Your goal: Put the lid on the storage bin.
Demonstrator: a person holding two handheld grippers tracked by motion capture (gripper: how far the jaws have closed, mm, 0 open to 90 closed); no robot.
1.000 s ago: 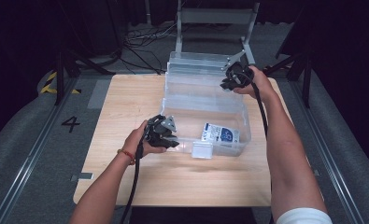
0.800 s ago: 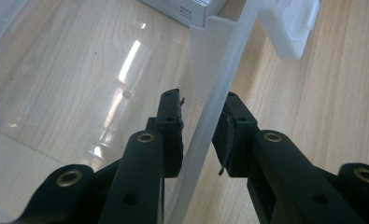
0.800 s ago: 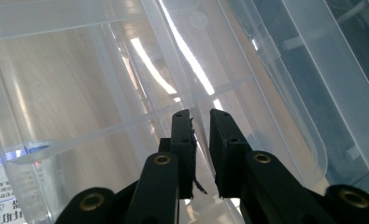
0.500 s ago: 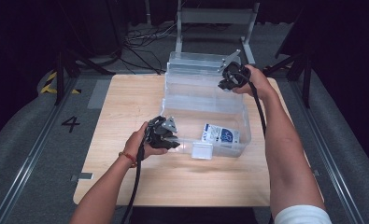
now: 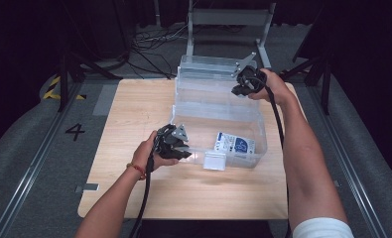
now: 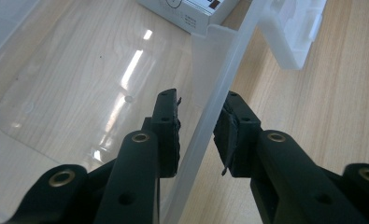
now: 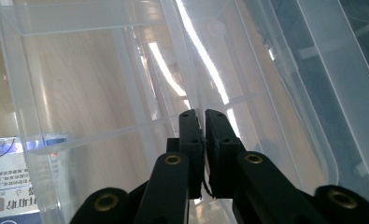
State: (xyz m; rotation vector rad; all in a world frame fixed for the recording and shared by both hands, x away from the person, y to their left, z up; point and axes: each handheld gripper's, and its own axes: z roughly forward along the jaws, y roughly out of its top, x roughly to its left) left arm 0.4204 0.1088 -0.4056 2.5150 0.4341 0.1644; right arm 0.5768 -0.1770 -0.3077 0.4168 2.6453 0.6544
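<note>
Clear bin (image 5: 218, 116): right tool (image 5: 240, 88) shifted leftward, lower.

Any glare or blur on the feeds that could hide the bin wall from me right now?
Left gripper view: bright streaks of lamp glare on the clear bin's floor, but the wall between the left claw pads reads sharply. Right gripper view: a long white glare stripe runs along the bin; layered clear walls blur together. High view: dim surroundings, table evenly lit.
</note>
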